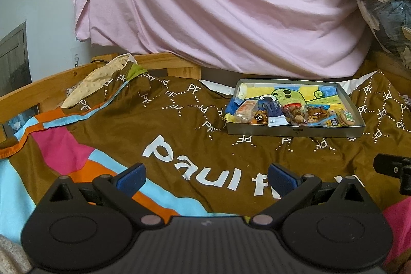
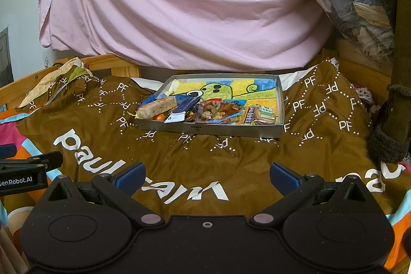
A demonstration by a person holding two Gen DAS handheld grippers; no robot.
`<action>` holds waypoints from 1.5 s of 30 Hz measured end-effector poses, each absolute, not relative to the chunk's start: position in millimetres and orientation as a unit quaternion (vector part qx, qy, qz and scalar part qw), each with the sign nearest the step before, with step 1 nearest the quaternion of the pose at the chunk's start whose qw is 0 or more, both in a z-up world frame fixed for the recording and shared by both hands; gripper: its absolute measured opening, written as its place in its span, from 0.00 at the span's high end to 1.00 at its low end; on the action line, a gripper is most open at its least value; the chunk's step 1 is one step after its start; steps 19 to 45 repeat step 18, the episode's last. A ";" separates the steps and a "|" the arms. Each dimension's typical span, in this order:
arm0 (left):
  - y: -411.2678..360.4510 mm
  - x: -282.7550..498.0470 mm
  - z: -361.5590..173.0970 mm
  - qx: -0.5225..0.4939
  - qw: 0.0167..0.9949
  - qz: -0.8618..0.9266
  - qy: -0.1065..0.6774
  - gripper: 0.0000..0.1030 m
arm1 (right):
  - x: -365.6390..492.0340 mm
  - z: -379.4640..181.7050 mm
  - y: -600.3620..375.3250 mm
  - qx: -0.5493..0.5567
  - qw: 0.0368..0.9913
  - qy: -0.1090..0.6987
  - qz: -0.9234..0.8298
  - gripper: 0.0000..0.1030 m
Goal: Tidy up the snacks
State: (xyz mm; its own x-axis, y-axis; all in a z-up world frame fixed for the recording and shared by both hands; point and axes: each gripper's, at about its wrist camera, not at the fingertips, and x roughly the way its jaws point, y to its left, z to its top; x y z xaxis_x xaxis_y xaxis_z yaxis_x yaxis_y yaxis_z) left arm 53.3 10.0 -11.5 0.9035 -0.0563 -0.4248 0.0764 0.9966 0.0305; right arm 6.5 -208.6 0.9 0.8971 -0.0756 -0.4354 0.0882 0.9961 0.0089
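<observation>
Grey metal rectangular tray [image 2: 213, 129] of crinkly wrapped snacks [image 2: 205, 111] on brown bedspread [image 2: 257, 166]; both hand-held grippers, left [image 1: 205, 179] and right [image 2: 206, 177], gaping wide, empty.

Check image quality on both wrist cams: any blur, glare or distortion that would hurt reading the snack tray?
Left wrist: strong fisheye bowing, dark vignette in the corners, soft dim indoor light; tray small and off-centre, wrappers too soft to read. Right wrist: same barrel distortion; tray more central and slightly crisper, mild sheen on the snack wrappers, no hard glare or motion blur.
</observation>
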 end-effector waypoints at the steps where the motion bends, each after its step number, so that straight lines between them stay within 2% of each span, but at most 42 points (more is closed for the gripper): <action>1: 10.5 53.2 -11.5 0.023 0.975 -0.034 0.217 0.00 | 6.1 0.7 -208.8 0.014 0.974 0.223 -0.042 0.01; 45: 9.9 55.0 -12.1 0.027 0.975 -0.035 0.219 0.00 | 6.6 1.0 -208.3 0.014 0.973 0.225 -0.042 0.01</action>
